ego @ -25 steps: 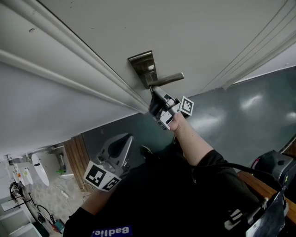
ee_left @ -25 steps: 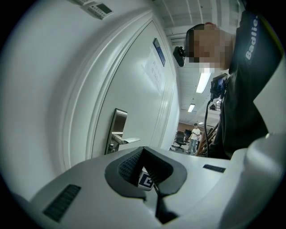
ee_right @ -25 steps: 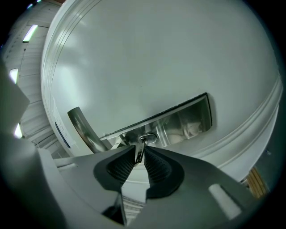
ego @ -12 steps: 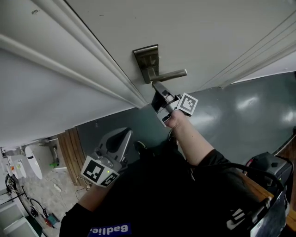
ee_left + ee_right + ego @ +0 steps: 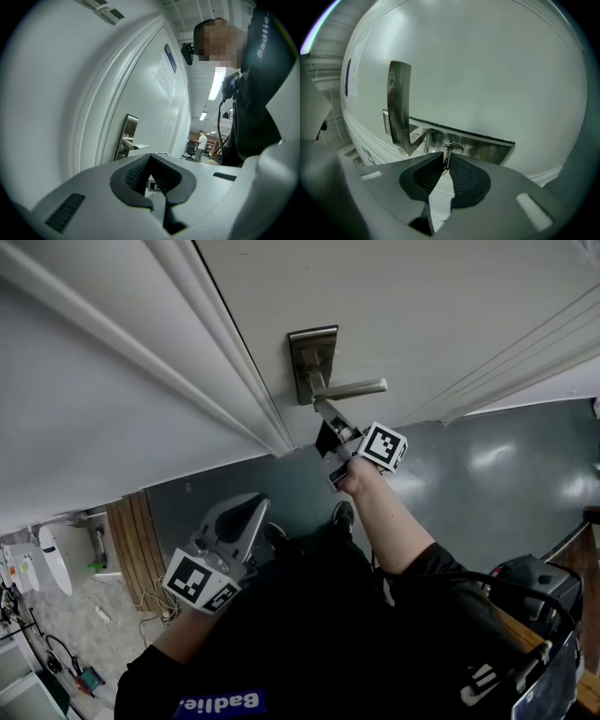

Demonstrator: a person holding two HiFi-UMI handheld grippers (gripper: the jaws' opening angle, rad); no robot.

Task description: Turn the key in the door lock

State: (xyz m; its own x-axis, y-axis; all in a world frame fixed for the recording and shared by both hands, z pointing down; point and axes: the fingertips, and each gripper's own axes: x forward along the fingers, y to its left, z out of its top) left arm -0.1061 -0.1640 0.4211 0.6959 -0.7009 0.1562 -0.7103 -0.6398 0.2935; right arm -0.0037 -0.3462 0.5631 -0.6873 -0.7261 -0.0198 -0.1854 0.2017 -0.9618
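While the right gripper pinches the key seated in the lock plate under the lever handle, its jaws having just eased slightly, the left gripper hangs closed and empty short of the white door, above a glossy grey floor bright with reflections.

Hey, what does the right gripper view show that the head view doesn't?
Only the right gripper view: the key in the lock plate, pinched by the right gripper, whose jaws have just eased open slightly while still on it.
Only the head view: the left gripper held low, away from the door, the person's right arm and the dark floor.
Both: the door, the lock plate and the lever handle.
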